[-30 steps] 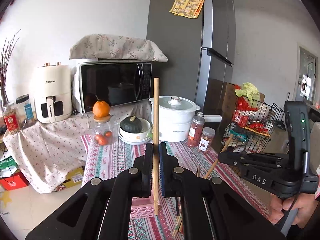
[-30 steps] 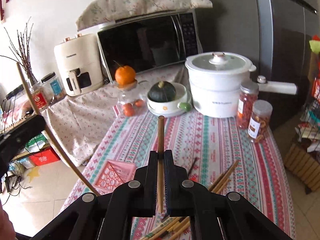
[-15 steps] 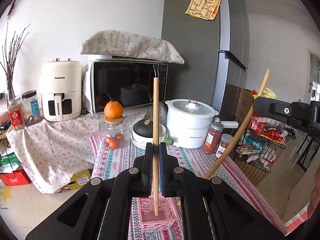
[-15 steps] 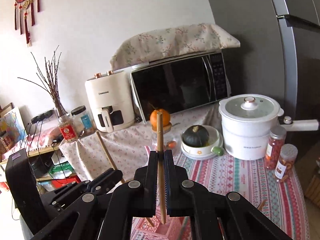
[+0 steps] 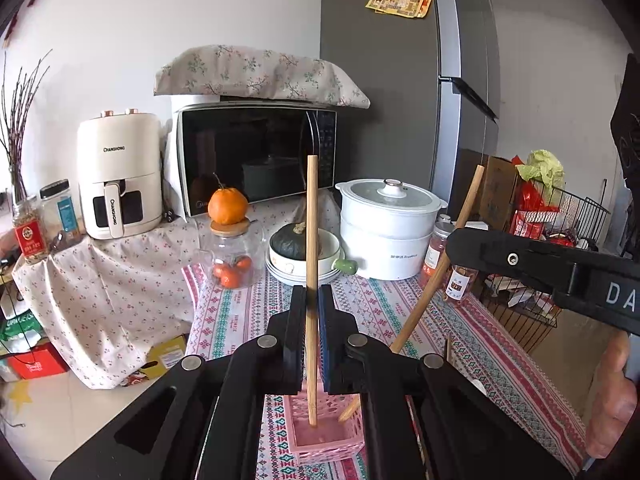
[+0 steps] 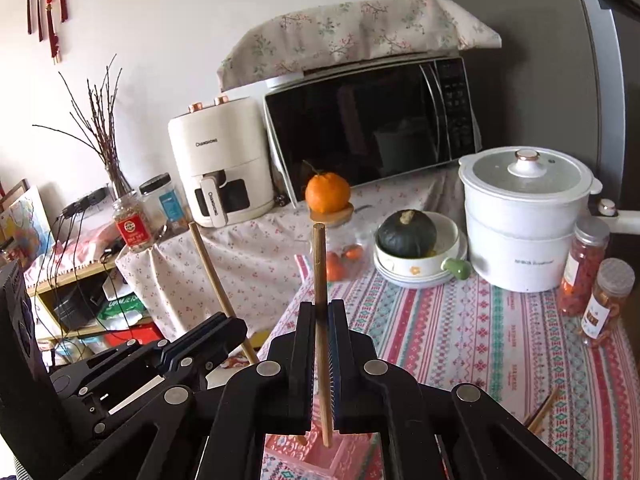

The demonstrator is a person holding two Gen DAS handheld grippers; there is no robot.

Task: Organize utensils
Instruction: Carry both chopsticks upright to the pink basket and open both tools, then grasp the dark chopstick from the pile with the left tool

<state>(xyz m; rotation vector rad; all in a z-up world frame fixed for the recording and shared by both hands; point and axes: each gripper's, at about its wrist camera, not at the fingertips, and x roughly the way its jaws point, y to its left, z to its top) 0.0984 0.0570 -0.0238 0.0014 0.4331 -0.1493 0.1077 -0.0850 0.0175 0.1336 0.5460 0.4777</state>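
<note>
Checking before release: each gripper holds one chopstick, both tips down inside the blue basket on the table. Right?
One thing is wrong: the basket is pink, not blue, as the left wrist view shows. The rest stands: the left gripper and right gripper each have their jaws shut on a chopstick, with both tips down inside that basket on the table.

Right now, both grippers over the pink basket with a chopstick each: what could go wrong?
1. The right gripper's chopstick is tilted while the left gripper's chopstick stands upright; their lower ends converge inside the pink basket and may knock together.
2. The basket looks light; a side push from either stick could tip or slide it on the tablecloth.
3. The left gripper and right gripper work close together and could collide.
</note>
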